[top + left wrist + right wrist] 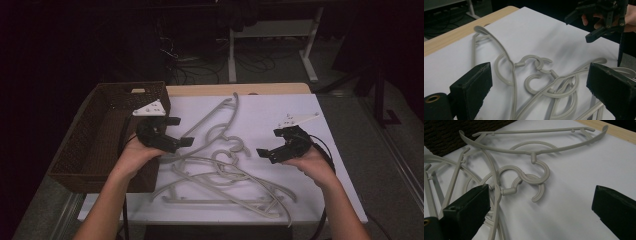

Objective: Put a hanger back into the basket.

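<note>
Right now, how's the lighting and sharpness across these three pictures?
High view: dim, dark surroundings, only the white table lit. Left gripper view: hangers sharp, soft shadows. Right gripper view: hooks crisp, near fingers slightly soft.

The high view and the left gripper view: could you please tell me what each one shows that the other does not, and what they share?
The high view alone takes in the brown woven basket at the table's left, both forearms, and the left gripper from outside, empty with jaws apart. The left gripper view alone gives a close look along its own black pads at the interlocked hooks. Both show the grey hangers tangled on the white table, and the right gripper open and clear of them.
</note>
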`<state>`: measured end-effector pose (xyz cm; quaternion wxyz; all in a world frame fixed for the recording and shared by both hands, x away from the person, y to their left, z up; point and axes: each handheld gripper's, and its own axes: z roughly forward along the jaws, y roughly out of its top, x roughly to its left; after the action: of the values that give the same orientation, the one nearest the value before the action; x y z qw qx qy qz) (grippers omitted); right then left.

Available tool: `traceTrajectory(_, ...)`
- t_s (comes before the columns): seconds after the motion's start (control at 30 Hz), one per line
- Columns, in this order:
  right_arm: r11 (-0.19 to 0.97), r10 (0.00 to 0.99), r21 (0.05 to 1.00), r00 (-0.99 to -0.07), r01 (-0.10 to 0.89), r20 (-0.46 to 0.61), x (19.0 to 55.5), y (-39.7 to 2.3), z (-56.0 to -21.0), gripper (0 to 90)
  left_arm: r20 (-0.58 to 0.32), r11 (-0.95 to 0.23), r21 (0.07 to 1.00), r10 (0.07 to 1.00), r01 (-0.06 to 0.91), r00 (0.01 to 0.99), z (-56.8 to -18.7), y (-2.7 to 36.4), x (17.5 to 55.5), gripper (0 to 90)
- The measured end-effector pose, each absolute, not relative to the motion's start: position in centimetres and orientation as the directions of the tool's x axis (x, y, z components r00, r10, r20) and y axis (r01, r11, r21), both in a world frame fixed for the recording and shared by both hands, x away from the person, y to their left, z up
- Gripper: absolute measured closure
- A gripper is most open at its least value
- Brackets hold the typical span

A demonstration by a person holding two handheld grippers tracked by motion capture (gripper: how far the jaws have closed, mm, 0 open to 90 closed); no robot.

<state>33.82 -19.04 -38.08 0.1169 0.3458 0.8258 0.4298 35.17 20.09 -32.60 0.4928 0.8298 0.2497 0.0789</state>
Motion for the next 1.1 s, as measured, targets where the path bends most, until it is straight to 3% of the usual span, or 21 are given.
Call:
traceTrajectory(0.17, 0.399, 0.668, 0.786, -0.737, 0.472, 0.104, 33.9, -18.9, -38.3, 1.3, -0.119, -0.398, 0.852, 0.485, 0.34, 0.866, -33.0, 18.6, 35.7, 8.4)
traceTrajectory(0.6, 0.403, 0.662, 0.787, -0.742, 0.468, 0.103, 33.9, -19.0, -38.3, 1.3, -0.079, -0.452, 0.817, 0.528, 0.358, 0.846, -35.4, 15.2, 37.1, 24.7)
traceTrajectory(1.1, 0.406, 0.66, 0.787, -0.745, 0.465, 0.1, 33.8, -19.0, -38.3, 1.4, -0.049, -0.553, 0.684, 0.616, 0.476, 0.786, -42.2, 13.8, 39.9, 48.1)
